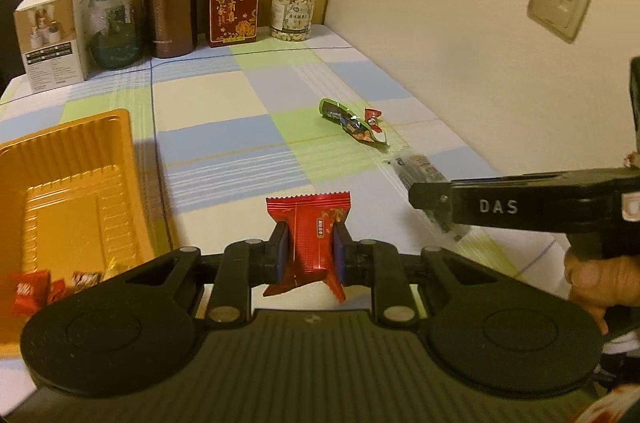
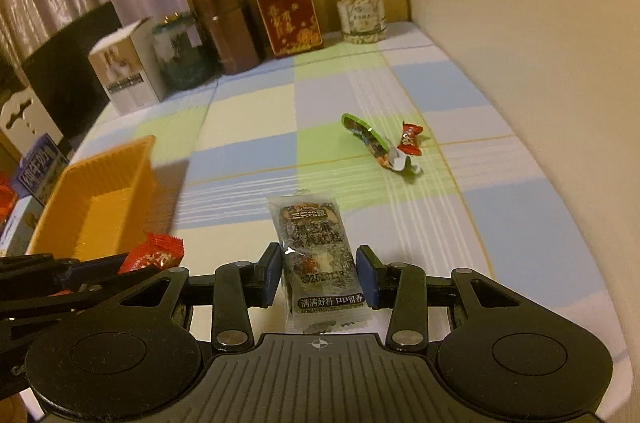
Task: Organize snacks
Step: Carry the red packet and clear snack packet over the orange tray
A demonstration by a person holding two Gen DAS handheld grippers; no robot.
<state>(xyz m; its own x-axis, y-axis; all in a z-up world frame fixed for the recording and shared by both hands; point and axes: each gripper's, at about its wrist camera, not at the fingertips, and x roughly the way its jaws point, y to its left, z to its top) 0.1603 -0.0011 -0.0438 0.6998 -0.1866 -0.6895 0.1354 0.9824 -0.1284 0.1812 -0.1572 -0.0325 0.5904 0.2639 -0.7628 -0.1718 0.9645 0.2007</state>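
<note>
My left gripper (image 1: 310,247) is shut on a red candy (image 1: 310,223), held above the checked tablecloth to the right of the orange tray (image 1: 80,143). Several small candies (image 1: 32,291) lie in the tray's near corner. My right gripper (image 2: 318,271) is shut on a clear packet of dark cake (image 2: 316,243), lifted off the table. In the left wrist view that packet (image 1: 424,171) hangs blurred behind the right gripper (image 1: 432,199). A green-wrapped snack (image 2: 372,139) and a small red candy (image 2: 410,141) lie further back, near the wall. The left gripper (image 2: 80,271) with its red candy (image 2: 154,255) shows beside the tray (image 2: 112,159).
A white box (image 1: 52,35), a glass jar (image 1: 116,27), a brown canister (image 1: 170,9), a red box (image 1: 234,7) and a nut jar (image 1: 292,9) line the table's back edge. A wall with sockets (image 1: 560,1) bounds the right side. A hand (image 1: 592,275) holds the right gripper.
</note>
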